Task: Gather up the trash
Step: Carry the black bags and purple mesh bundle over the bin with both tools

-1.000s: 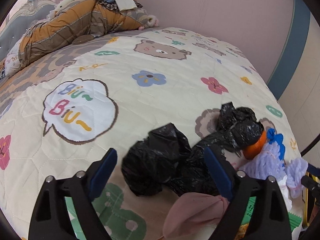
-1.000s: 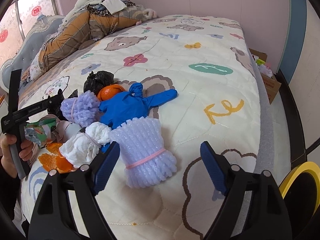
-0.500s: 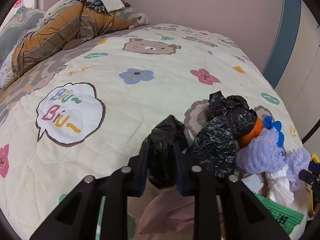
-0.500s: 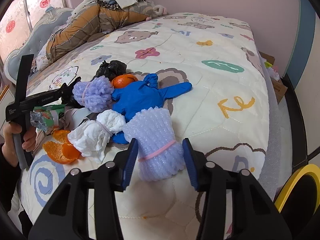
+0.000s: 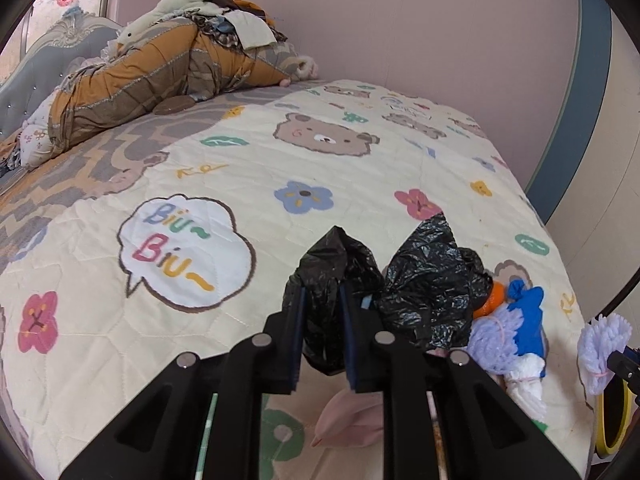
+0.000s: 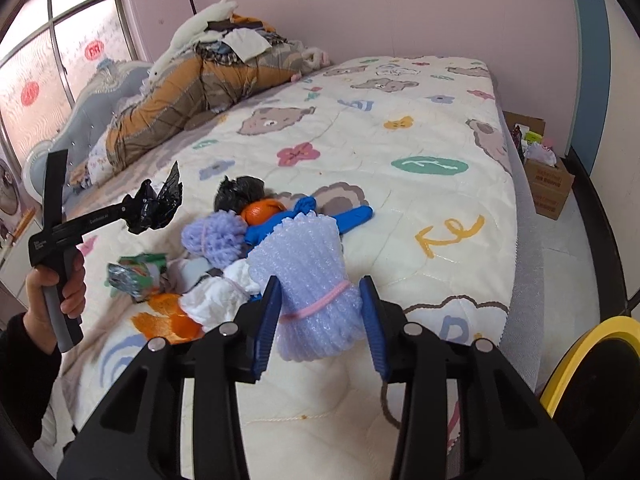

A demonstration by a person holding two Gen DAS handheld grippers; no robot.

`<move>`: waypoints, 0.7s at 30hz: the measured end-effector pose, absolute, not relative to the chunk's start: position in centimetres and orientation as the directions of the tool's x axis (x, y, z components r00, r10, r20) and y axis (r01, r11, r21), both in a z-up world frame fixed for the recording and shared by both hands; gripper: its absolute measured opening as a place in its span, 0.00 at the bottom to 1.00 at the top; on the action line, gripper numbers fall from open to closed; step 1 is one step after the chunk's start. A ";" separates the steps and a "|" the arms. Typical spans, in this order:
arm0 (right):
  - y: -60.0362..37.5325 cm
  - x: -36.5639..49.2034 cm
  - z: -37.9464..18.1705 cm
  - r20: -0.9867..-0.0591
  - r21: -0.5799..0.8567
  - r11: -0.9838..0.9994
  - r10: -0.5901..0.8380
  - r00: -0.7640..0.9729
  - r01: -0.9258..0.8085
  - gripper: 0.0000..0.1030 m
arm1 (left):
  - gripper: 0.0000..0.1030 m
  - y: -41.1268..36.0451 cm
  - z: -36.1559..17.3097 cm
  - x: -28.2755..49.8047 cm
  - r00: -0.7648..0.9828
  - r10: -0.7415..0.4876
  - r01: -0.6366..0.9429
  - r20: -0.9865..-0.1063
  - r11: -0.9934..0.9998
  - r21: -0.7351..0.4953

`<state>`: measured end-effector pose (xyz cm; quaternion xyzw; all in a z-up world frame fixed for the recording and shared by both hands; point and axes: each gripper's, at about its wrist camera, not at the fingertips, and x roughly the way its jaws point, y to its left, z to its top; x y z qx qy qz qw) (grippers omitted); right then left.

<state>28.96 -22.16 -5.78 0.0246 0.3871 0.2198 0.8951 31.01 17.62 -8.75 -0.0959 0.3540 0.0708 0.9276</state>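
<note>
My left gripper (image 5: 322, 320) is shut on a crumpled black plastic bag (image 5: 336, 276) and holds it above the bed; it also shows in the right wrist view (image 6: 154, 204). My right gripper (image 6: 322, 316) is shut on a lilac foam-wrap bundle (image 6: 310, 280) tied with a pink band, lifted off the quilt. On the bed lies a trash pile: a blue glove (image 6: 316, 216), an orange (image 6: 260, 212), a lilac foam ball (image 6: 212, 236), a white wad (image 6: 220, 300), orange peel (image 6: 168, 322), a green wrapper (image 6: 136, 272) and another black bag (image 6: 238, 192).
A cartoon quilt (image 6: 420, 128) covers the bed. Piled bedding and clothes (image 6: 200, 80) lie at the headboard end. A yellow-rimmed bin (image 6: 588, 392) stands at lower right off the bed. A cardboard box (image 6: 548, 176) sits on the floor by the wall.
Both grippers have shut, the left on the black bag, the right on the foam bundle. Both have lifted their loads off the quilt.
</note>
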 end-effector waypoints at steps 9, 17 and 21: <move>-22.8 26.4 -4.0 -0.673 0.253 0.904 0.420 0.609 -0.344 0.37 | 0.15 18.0 -6.3 27.5 0.754 0.053 -0.202 -0.655 0.967 -0.154; -24.2 24.0 -2.1 -0.679 0.230 0.920 0.385 0.625 -0.317 0.37 | 0.15 15.7 -5.6 25.0 0.753 0.000 -0.149 -0.658 0.974 -0.171; -25.2 23.0 -1.1 -0.673 0.216 0.928 0.368 0.642 -0.304 0.38 | 0.15 13.6 -5.0 24.4 0.757 -0.034 -0.113 -0.653 0.977 -0.182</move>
